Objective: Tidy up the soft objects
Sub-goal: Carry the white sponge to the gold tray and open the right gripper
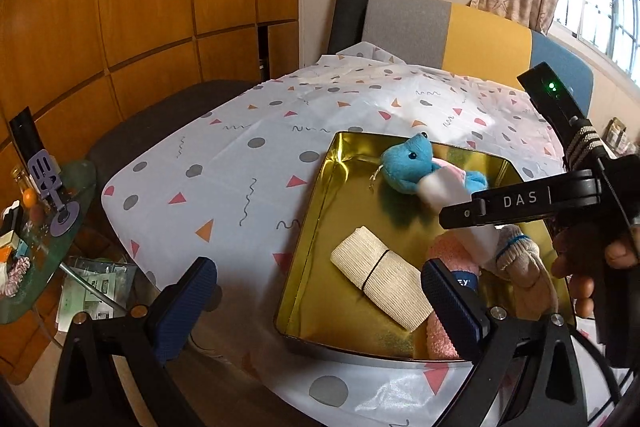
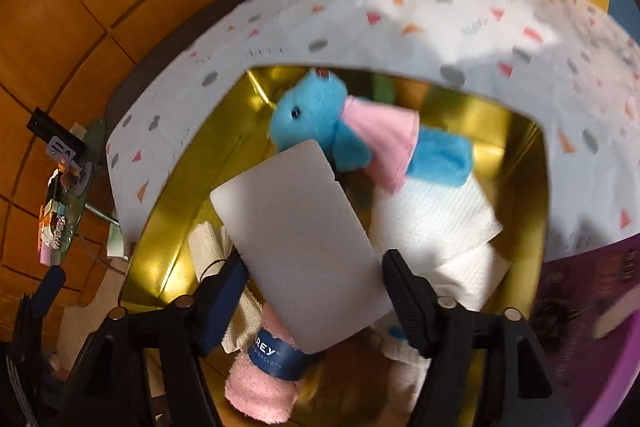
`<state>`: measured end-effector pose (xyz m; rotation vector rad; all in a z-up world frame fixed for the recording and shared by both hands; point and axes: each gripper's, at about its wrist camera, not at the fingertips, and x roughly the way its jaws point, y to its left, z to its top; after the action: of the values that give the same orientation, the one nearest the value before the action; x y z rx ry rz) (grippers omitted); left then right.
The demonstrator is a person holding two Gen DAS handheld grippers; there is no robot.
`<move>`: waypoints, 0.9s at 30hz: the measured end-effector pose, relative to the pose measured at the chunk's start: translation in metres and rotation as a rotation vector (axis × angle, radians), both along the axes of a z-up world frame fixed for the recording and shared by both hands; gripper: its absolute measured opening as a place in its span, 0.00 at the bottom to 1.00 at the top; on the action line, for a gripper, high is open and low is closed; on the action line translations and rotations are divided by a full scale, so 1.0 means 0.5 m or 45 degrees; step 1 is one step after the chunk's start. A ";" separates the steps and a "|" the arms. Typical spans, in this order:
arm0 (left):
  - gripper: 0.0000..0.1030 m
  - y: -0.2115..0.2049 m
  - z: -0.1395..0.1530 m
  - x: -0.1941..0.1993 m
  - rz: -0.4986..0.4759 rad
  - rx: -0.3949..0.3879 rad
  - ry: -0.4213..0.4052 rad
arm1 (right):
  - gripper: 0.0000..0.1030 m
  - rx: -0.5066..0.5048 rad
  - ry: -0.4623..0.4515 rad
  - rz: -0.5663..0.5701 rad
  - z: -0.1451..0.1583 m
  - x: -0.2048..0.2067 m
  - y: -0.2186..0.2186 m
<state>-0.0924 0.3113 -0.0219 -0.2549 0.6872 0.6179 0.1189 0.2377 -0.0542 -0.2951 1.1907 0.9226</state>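
Gold tin tray (image 1: 316, 227) is seen on the patterned surface (image 1: 224, 163) in the left wrist view; soft items are gathered inside, presumably for sorting: blue plush (image 1: 408, 163), banded beige cloth (image 1: 380, 279). Left hand-held gripper (image 1: 320, 291) hangs wide open and empty at the tray's near rim.

Right wrist view: right hand-held gripper (image 2: 316, 287) is over the tray, a white flat piece (image 2: 300, 247) between parted jaws; whether it is gripped cannot be told. Pink towel (image 2: 260, 383) lies below.

"DAS" on right claw (image 1: 478, 247), "DISHCLOTH" on blue band (image 2: 276, 353)
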 end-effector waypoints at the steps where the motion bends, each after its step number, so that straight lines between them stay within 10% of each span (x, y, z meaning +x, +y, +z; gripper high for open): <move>1: 1.00 0.000 -0.001 0.001 -0.001 -0.001 0.003 | 0.75 0.004 -0.002 -0.012 -0.002 0.001 -0.003; 10: 1.00 -0.020 0.008 0.009 -0.034 0.008 0.002 | 0.81 0.070 -0.062 -0.059 0.040 -0.008 -0.063; 27: 1.00 -0.095 0.043 0.027 -0.167 0.071 -0.007 | 0.81 0.169 -0.522 -0.195 0.193 -0.088 -0.244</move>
<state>-0.0789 0.2639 -0.0003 -0.1579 0.6749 0.5099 0.0750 0.1158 0.0424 -0.2660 0.7603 0.7585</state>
